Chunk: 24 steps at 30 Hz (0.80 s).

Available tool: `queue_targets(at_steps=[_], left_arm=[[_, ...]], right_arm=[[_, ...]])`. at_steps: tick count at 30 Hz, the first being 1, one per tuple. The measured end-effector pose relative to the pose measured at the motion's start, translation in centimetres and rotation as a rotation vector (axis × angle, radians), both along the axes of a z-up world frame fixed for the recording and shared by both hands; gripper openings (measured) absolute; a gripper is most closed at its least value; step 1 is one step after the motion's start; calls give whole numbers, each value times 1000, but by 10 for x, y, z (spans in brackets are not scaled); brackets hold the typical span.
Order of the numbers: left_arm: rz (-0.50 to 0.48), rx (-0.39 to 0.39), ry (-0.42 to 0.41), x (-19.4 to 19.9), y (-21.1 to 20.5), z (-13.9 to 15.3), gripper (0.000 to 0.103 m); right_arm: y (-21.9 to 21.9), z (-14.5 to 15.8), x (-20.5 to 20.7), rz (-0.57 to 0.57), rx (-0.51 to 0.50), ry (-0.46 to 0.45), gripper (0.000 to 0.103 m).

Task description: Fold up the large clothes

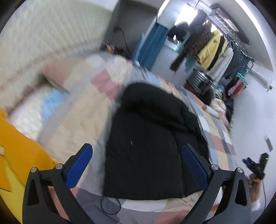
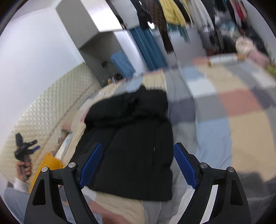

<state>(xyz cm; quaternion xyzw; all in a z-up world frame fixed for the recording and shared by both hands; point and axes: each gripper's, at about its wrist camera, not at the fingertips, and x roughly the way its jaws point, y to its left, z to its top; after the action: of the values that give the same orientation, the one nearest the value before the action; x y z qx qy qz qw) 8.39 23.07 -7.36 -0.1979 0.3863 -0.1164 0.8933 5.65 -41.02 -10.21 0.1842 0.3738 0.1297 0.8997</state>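
- On the bed [image 1: 82, 106], seen from the left wrist, one black jacket [image 1: 151, 148] lies flat on a checked quilt [image 1: 219, 137], folded into a long block.
- Its long axis runs away from the camera; the rounded hood end points far, the straight hem sits nearest.
- Left gripper [image 1: 138, 163] hovers over the hem end with its jaws spread wide, holding nothing.
- One yellow garment [image 1: 19, 155] lies at the left edge; the right gripper [image 1: 255, 165] shows small at far right.
- No writing can be read; the picture is blurred.
- From the right wrist, the same jacket [image 2: 131, 141] lies lengthwise, hood far, hem near, on the quilt [image 2: 238, 113].
- Right gripper [image 2: 138, 165] stands above the hem, jaws wide apart, empty.
- Left gripper [image 2: 25, 148] appears far left in a hand; whether it is open I cannot tell from here.
- Clothes hang on a rack [image 2: 172, 13] beyond the bed.
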Motion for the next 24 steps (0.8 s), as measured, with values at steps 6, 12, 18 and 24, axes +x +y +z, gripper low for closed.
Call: queue_targets(at_steps=[6, 12, 18, 24], left_arm=[[-56, -165, 135, 22, 3, -83, 102], [-103, -267, 226, 40, 0, -143, 102], [-114, -237, 292, 48, -8, -178, 97], [-146, -258, 312, 48, -7, -188, 84]], right_arm=[[2, -80, 27, 43, 62, 153, 84], [0, -146, 54, 19, 115, 274, 84], [5, -184, 57, 50, 116, 333, 85], [11, -177, 51, 120, 169, 310, 86]])
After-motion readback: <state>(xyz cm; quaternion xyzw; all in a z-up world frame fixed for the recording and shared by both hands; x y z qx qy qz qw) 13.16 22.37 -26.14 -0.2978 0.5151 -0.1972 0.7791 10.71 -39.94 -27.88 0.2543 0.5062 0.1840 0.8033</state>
